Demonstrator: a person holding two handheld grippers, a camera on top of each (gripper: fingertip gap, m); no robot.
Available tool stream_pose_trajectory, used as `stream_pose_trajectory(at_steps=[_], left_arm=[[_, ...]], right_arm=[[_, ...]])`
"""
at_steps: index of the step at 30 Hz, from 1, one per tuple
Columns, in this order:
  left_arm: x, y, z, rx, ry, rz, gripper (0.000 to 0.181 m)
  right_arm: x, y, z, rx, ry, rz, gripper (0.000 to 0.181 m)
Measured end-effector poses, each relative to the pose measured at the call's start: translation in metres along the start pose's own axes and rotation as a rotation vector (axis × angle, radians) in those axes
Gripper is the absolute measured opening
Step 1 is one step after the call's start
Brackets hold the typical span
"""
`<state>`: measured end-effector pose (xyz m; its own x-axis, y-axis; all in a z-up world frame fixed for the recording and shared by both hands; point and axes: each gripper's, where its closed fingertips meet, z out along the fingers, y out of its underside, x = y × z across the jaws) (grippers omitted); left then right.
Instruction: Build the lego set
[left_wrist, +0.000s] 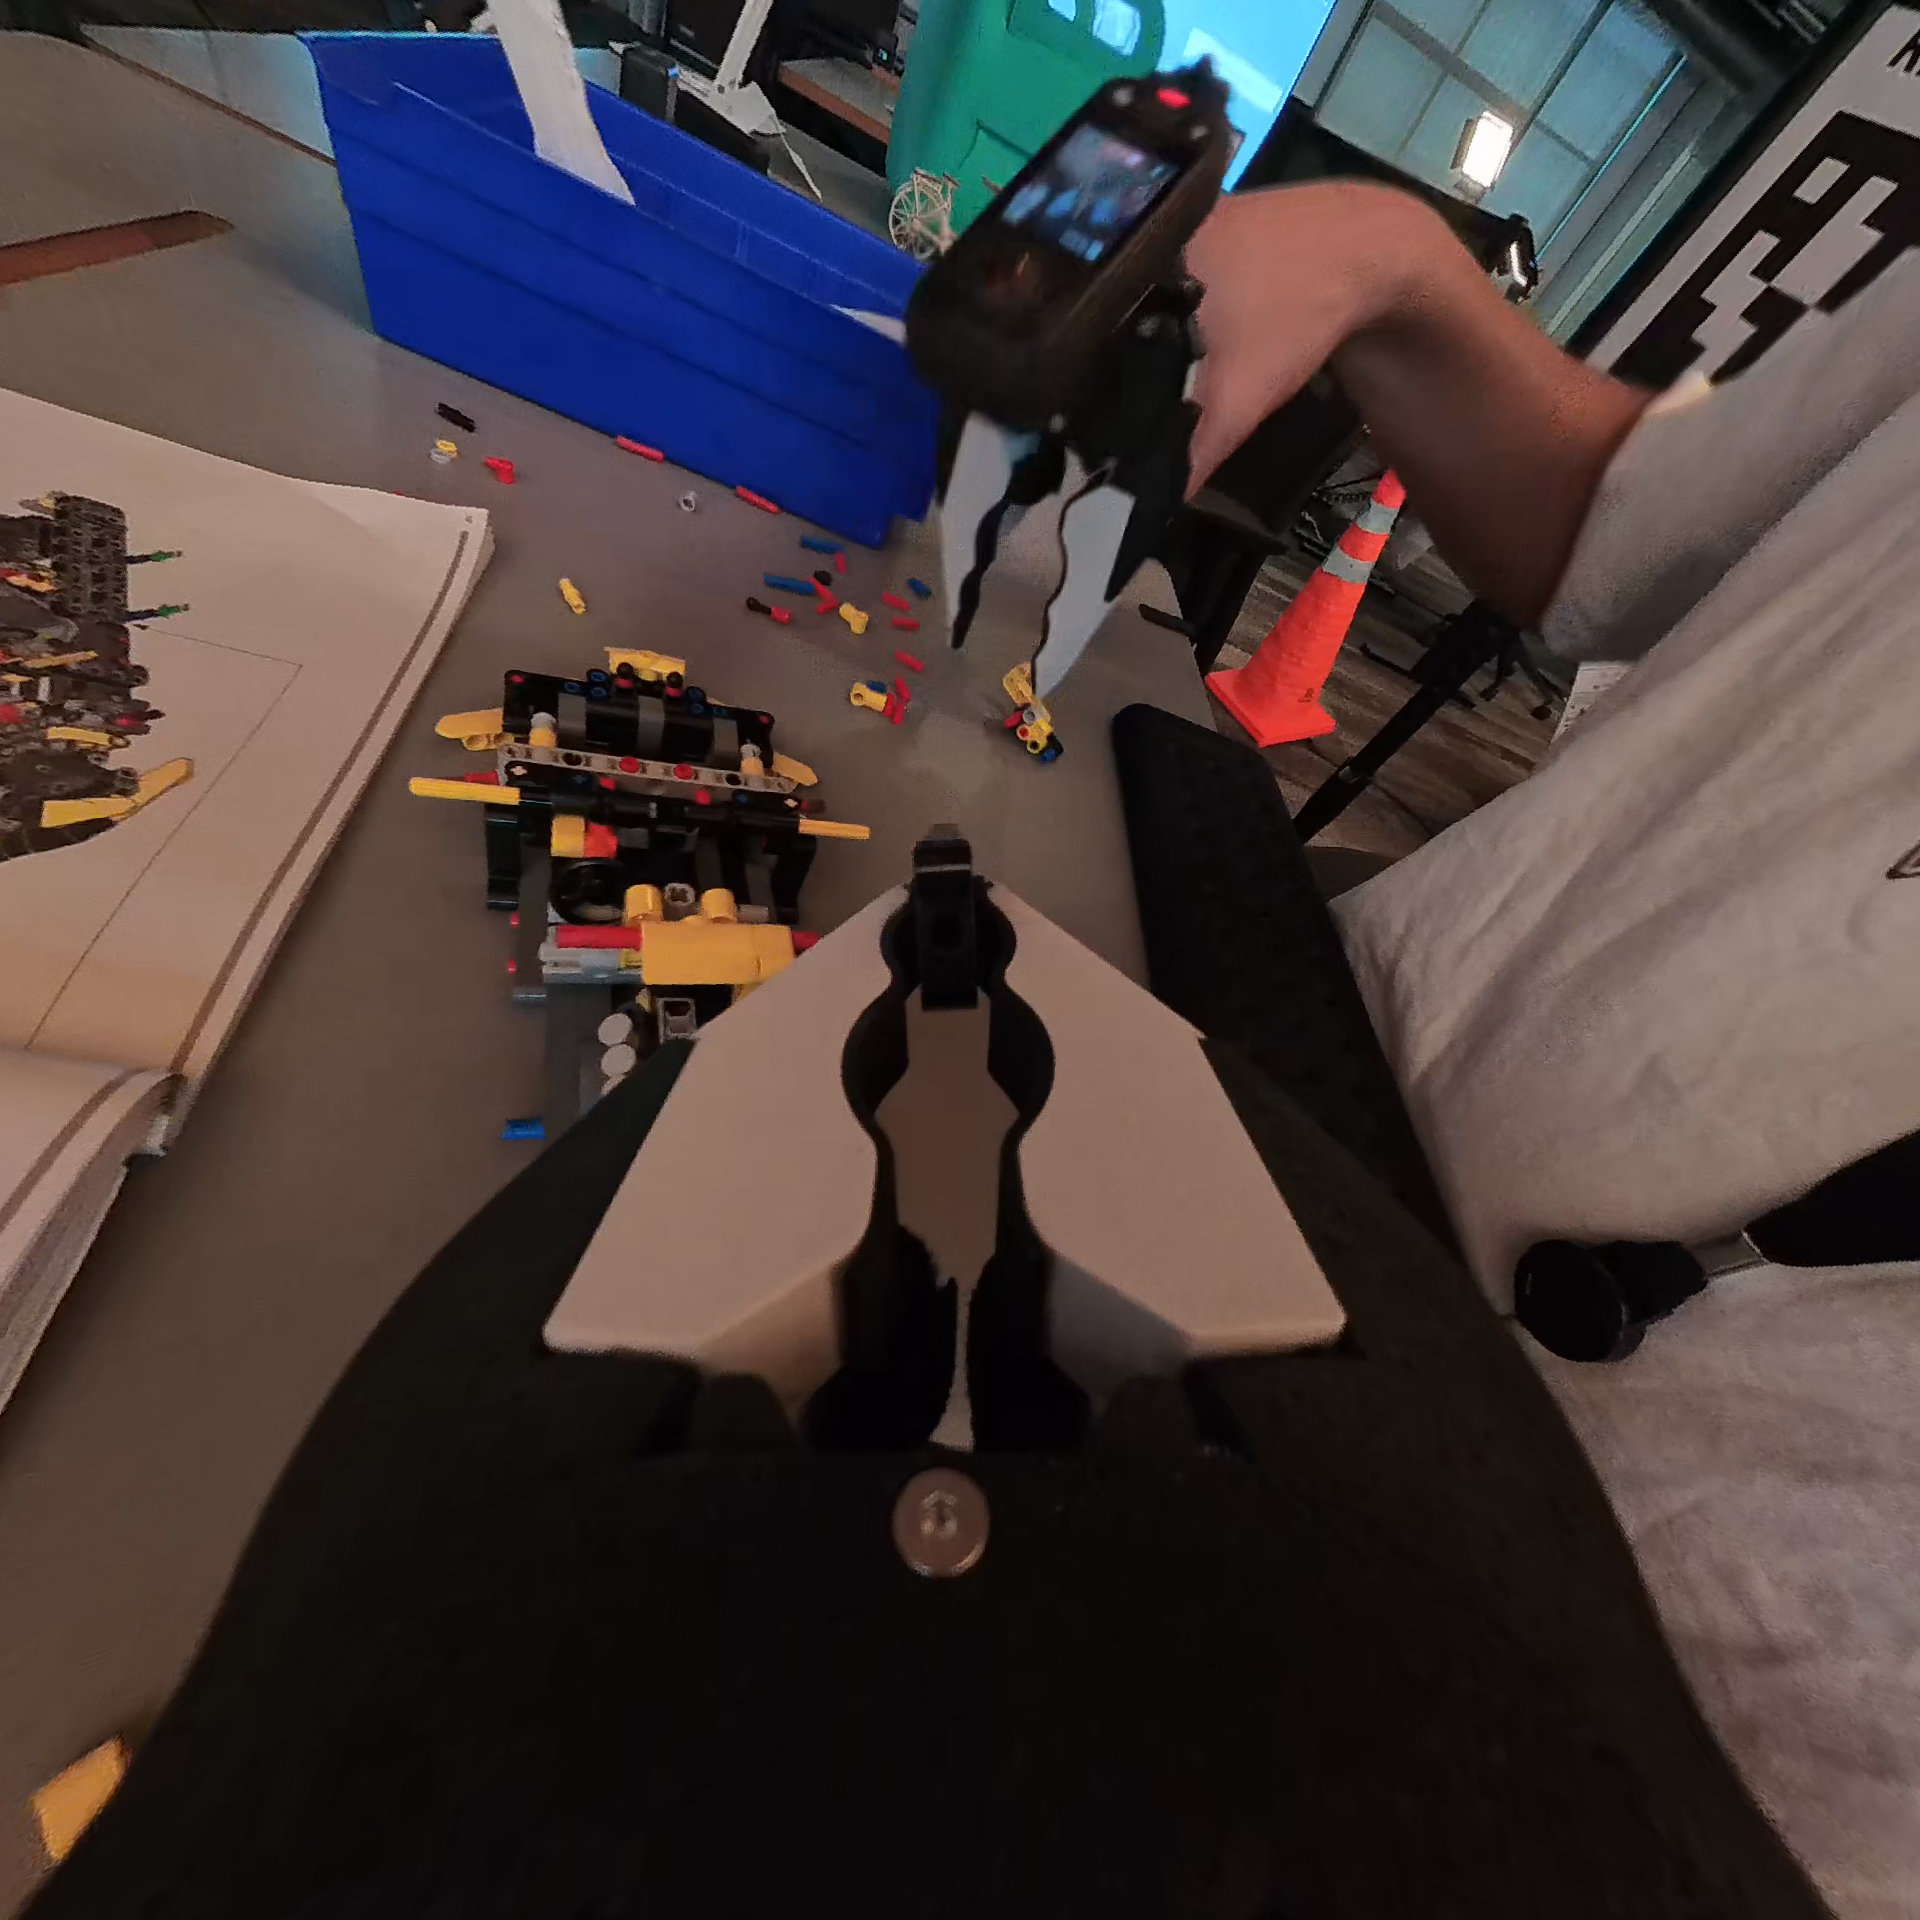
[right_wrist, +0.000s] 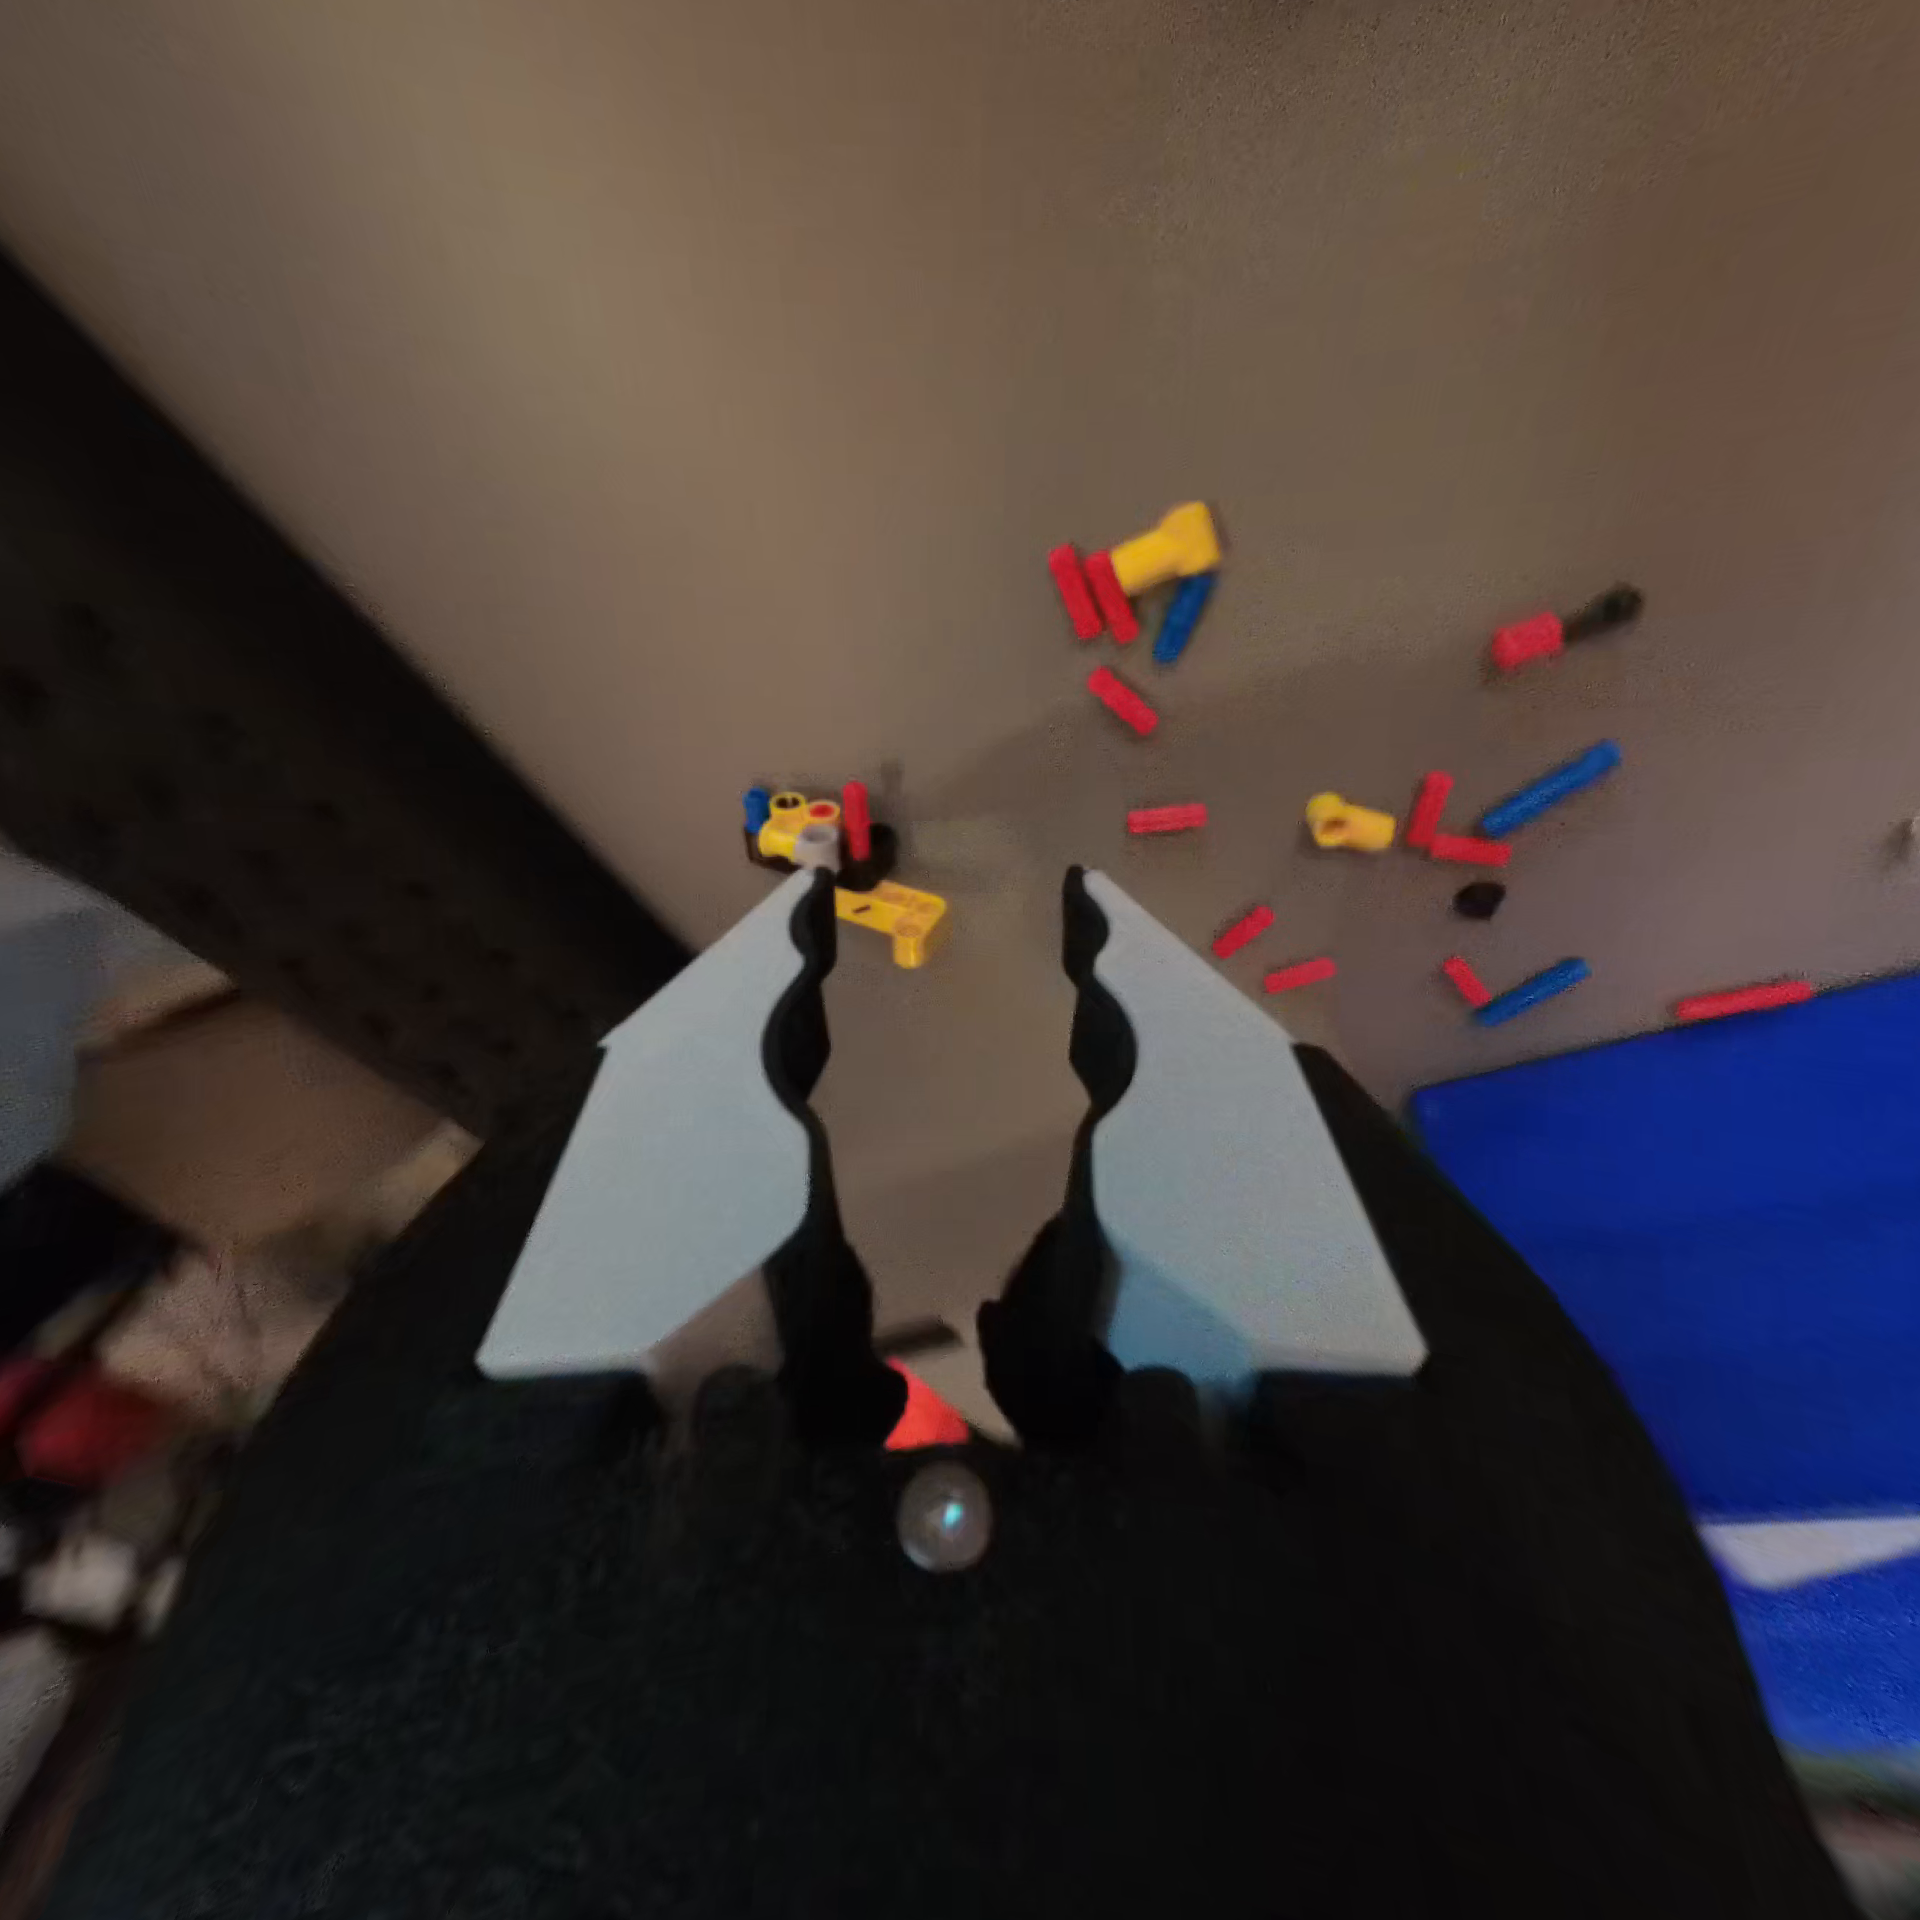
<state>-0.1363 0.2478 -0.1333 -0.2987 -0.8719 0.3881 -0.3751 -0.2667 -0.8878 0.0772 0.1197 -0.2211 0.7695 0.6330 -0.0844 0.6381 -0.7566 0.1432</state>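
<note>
A black, yellow and red lego model (left_wrist: 634, 831) lies on the grey table, left of my left gripper (left_wrist: 943, 883). The left gripper is shut on a small black lego piece (left_wrist: 943, 914), held above the table. My right gripper (right_wrist: 945, 894) is open and empty, just above a small yellow, red and blue sub-assembly (right_wrist: 805, 826) and a yellow bent piece (right_wrist: 899, 914). The right gripper also shows in the left wrist view (left_wrist: 1013, 655), held by a hand over the same sub-assembly (left_wrist: 1031, 722) near the table's right edge.
Several loose red, blue and yellow pins (right_wrist: 1455, 821) are scattered on the table. A blue bin (left_wrist: 623, 281) stands behind them. An open instruction booklet (left_wrist: 208, 748) lies at left. A black chair arm (left_wrist: 1216, 883) and an orange cone (left_wrist: 1309, 623) are beyond the right edge. Some 25 cm of space lies between my two pairs of fingers.
</note>
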Motion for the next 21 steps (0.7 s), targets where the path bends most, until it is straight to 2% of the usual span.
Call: stream_pose_trajectory(at_steps=[2, 6, 9, 11, 18, 20, 21], left_arm=[[-0.001, -0.001, -0.002, 0.007, -0.003, -0.006, 0.008], [0.002, -0.007, -0.003, 0.033, 0.012, -0.012, 0.008], [0.007, -0.009, -0.002, 0.044, 0.033, -0.014, 0.008], [0.01, -0.01, -0.001, 0.054, 0.053, -0.022, 0.008], [0.009, -0.003, 0.006, 0.034, 0.072, -0.051, 0.008], [0.008, -0.001, 0.008, 0.031, 0.071, -0.052, 0.008], [0.009, -0.001, 0.008, 0.029, 0.073, -0.052, 0.008]], right_arm=[[-0.003, 0.003, -0.003, 0.245, -0.04, 0.154, 0.039], [-0.023, 0.02, 0.0, 0.704, -0.309, 0.587, 0.033], [-0.021, 0.031, -0.002, 0.963, -0.312, 0.747, 0.032], [-0.022, 0.03, 0.0, 1.04, -0.326, 0.779, 0.032], [-0.019, 0.004, 0.011, 1.075, -0.483, 0.75, 0.03], [-0.024, -0.006, 0.012, 1.066, -0.573, 0.731, 0.021], [-0.028, -0.011, 0.013, 1.052, -0.606, 0.714, 0.01]])
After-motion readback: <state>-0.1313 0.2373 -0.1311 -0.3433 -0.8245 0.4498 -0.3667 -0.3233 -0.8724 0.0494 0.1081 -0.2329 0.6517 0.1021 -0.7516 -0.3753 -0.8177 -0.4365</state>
